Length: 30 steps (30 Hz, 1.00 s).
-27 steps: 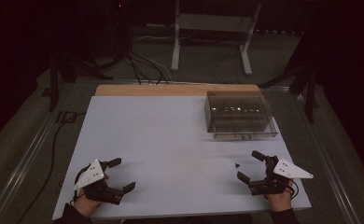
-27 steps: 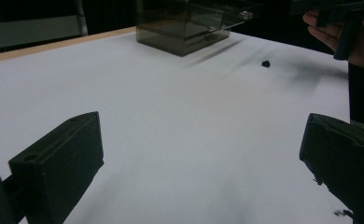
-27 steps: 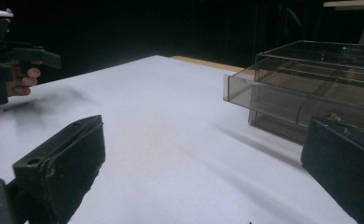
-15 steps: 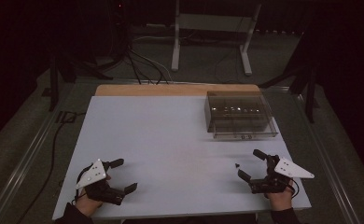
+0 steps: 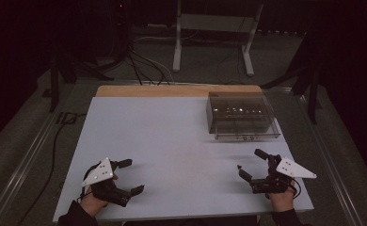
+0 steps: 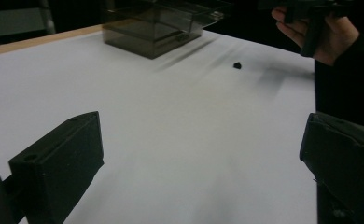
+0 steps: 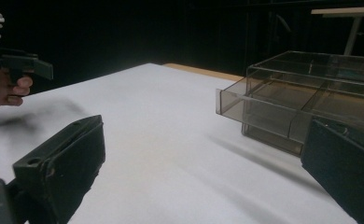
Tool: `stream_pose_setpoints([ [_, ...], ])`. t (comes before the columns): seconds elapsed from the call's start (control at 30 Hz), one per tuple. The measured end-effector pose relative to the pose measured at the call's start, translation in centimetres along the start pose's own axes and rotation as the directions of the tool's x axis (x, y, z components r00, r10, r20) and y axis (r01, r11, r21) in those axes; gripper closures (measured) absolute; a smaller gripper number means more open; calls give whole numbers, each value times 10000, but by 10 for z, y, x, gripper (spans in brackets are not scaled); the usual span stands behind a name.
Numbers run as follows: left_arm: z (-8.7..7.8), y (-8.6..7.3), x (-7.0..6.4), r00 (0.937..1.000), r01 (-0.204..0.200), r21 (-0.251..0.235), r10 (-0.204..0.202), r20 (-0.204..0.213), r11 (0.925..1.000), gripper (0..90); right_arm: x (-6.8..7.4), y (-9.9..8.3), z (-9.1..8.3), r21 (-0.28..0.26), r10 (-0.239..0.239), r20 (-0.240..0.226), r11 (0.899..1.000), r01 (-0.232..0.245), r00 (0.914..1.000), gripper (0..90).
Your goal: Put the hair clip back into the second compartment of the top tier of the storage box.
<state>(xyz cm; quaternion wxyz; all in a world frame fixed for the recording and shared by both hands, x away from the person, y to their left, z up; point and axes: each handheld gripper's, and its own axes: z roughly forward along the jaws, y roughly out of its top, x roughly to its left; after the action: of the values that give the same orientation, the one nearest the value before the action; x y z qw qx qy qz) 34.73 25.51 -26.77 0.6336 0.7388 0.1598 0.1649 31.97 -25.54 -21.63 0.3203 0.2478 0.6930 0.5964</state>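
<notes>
— dark room all round, cables on the floor and a white metal stand [image 5: 213,28] at the back. what's in the middle?

— a pale grey-white worktop [image 5: 172,141] with a strip of light wood [image 5: 177,90] along its far edge. on the far right part of it stands a smoky, see-through plastic drawer box [image 5: 240,114], with one shallow drawer [image 5: 247,135] pulled out toward the person.

— anything inside the drawer?

— dividers show in the right gripper view, but i cannot tell whether anything lies in the compartments.

— and the hands?

— left gripper [image 5: 127,177] sits low over the near left corner of the worktop, held in the person's left hand [image 5: 93,202], a grey three-cornered plate [image 5: 99,172] on top. its fingers [image 6: 59,163] stand wide apart with nothing between them.

— the right one?

— right gripper [image 5: 252,165] is at the near right, in front of the drawer box and well apart from it, held in the right hand [image 5: 281,200]. its fingers [image 7: 61,163] are spread wide too, gripping nothing.

— anything else on the surface?

— one small black object [image 6: 237,65] lies on the worktop just beside the right gripper, on its inner side; too small to tell what it is. in the high view it shows by the tip of the nearer finger [image 5: 239,167].
</notes>
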Motion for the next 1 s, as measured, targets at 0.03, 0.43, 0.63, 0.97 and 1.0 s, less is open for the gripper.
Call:
stream_pose_setpoints([
  [0.03,1,2,0,10000,-26,29,25,51,10000,5,0,0,0,-7,34,-26,10000,-34,10000,0],
  [0.43,20,24,2,9994,-291,202,288,169,9994,5,-2,0,-3,-25,200,-39,9998,-201,9998,0],
  [0.63,33,29,0,9982,-417,287,405,437,9987,5,-2,0,-6,-94,201,24,9998,-201,9998,0],
  [0.97,52,36,-4,9957,-458,477,417,826,9978,5,-2,1,-6,-123,265,24,9996,-265,9996,0],
  [1.0,54,37,-4,9953,-474,476,432,867,9977,5,-2,1,-6,-120,262,34,9996,-261,9997,0],
])
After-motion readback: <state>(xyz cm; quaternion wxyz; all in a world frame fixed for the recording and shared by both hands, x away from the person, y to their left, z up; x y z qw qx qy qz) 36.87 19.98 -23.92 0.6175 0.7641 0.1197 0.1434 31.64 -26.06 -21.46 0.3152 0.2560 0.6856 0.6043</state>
